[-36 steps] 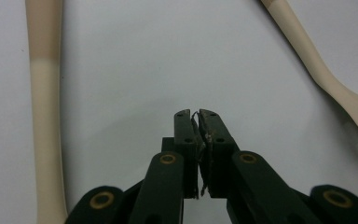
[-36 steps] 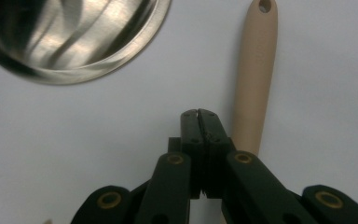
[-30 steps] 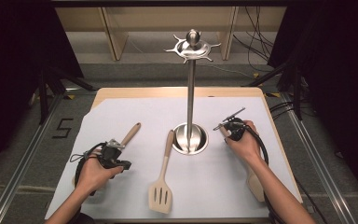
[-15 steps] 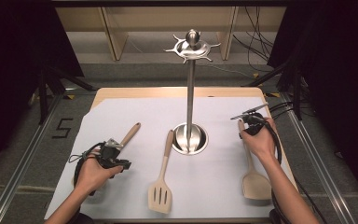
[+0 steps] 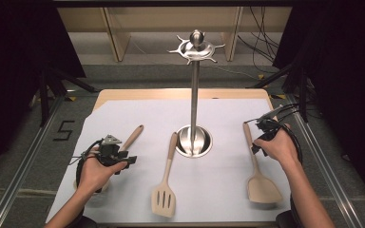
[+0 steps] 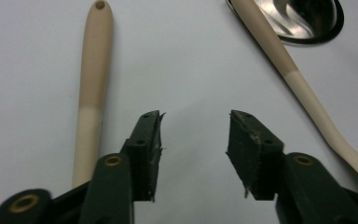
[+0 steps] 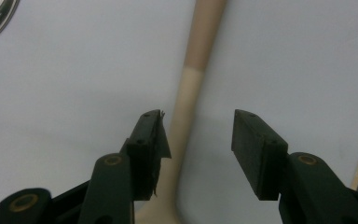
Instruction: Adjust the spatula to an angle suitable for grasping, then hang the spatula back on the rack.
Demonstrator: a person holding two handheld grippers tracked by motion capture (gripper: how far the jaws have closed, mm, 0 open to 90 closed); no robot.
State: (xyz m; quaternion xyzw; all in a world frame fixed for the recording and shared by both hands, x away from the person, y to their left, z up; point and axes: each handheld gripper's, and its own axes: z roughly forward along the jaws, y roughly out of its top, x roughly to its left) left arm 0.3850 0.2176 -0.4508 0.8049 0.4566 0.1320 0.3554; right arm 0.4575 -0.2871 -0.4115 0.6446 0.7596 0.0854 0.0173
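1. The right tool [image 5: 264,124] hangs over the right side of the table with its jaws apart and nothing between them; in the right gripper view [image 7: 196,140] the handle of the solid spatula [image 7: 193,88] runs up just inside the left jaw, below it on the sheet
2. The solid spatula [image 5: 258,171] lies flat on the right of the white sheet [image 5: 218,190], handle pointing far, blade near, just left of the right hand [image 5: 275,145]
3. The left tool [image 5: 119,156] sits low at the near left, jaws apart and empty; in the left gripper view [image 6: 193,149] they frame bare sheet
4. A wooden spoon handle [image 6: 92,88] lies just left of those jaws, with a small hole at its far end; in the high view it [image 5: 132,137] slants far and right from the left hand [image 5: 94,171]
5. The slotted spatula [image 5: 166,183] lies between the two tools, blade near, handle reaching toward the stand's base
6. The steel stand [image 5: 194,95] rises upright from a round base [image 5: 195,141] at the middle of the table [image 5: 180,92], with a ring of hooks at its top, all bare
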